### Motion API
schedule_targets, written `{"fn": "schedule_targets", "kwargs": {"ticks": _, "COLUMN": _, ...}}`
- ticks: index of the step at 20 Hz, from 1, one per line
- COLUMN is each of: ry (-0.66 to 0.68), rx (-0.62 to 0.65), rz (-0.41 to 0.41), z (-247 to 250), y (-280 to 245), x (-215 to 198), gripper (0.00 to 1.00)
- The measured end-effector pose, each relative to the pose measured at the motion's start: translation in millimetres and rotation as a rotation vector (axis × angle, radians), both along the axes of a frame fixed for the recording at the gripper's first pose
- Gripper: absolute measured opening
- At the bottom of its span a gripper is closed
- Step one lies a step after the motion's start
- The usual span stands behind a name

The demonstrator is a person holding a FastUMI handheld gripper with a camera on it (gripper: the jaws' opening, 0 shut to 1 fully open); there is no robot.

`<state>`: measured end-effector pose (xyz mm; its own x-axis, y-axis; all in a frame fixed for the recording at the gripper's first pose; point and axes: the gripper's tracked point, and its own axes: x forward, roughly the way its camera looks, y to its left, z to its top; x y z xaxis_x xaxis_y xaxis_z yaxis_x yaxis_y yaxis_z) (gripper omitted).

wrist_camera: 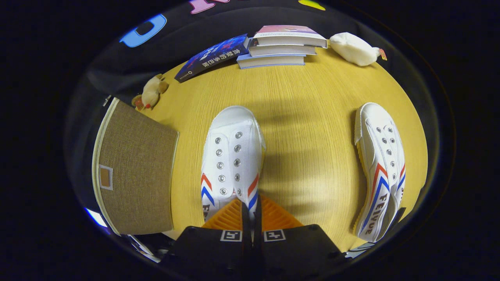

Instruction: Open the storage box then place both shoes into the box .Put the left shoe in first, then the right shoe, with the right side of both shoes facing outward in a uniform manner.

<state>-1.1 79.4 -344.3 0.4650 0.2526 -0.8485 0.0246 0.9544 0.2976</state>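
Note:
A white canvas shoe (232,156) with red and blue stripes points its toe away from me, straight ahead of my fingers. My gripper (251,214) is shut on the rear part of this shoe, and the two fingers stand almost together. The shoe's heel end is hidden behind the fingers. A second matching shoe (381,164) lies on the wooden table (308,117) to the right, tilted so that its striped side shows. The brown fabric storage box (136,171) with cream edging stands to the left of the held shoe. I cannot tell whether it is open.
A stack of three books (281,47) sits at the table's far edge, with a blue book (213,56) leaning beside it. A white stuffed toy (353,48) lies to the right of the stack. A small tan plush toy (150,91) lies beyond the box.

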Motion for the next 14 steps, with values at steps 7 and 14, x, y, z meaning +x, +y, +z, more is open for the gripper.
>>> {"fn": "schedule_targets", "kwargs": {"ticks": 7, "ry": -0.095, "rx": -0.002, "rz": -0.009, "z": 70.0, "y": 7.5, "x": -7.0, "gripper": 0.05}}
{"fn": "schedule_targets", "kwargs": {"ticks": 14, "ry": -0.255, "rx": 0.084, "rz": -0.032, "z": 175.9, "y": 31.4, "x": -15.2, "gripper": 0.05}}
